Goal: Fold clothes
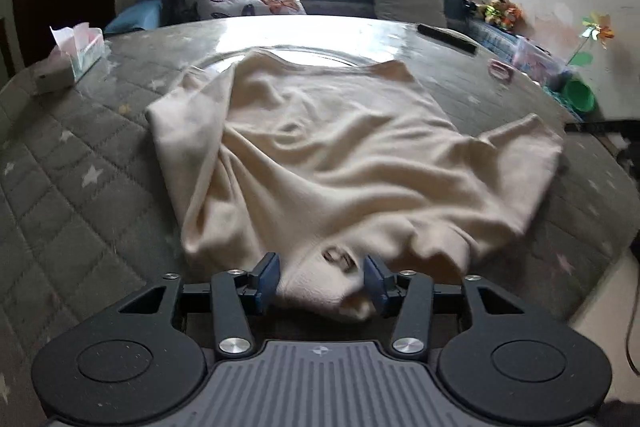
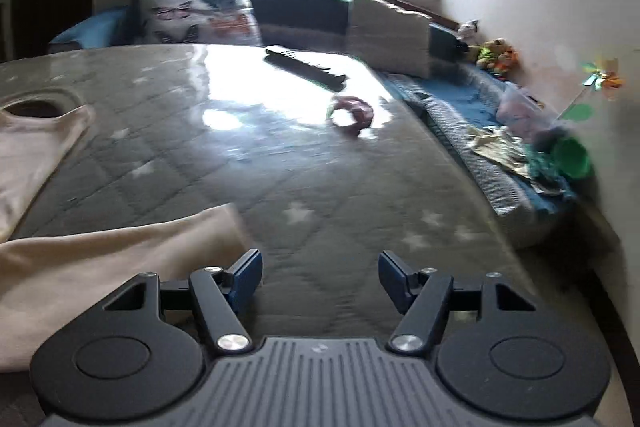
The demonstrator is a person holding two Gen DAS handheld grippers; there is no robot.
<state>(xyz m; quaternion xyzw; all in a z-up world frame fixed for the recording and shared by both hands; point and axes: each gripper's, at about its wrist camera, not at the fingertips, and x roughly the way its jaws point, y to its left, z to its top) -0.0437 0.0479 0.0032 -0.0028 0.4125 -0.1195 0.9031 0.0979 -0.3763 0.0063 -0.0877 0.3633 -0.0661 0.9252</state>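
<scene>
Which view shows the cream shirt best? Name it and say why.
The left wrist view. The cream shirt lies almost whole there, spread and wrinkled on the quilted table cover, its near edge between the open fingers of the left gripper. The right wrist view catches only its right part at the left border, beside the open right gripper.

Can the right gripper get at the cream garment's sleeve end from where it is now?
Probably yes. The right gripper has its jaws open with only bare quilted table cover between them, and the cream garment's sleeve end lies just to its left, nothing in between.
</scene>
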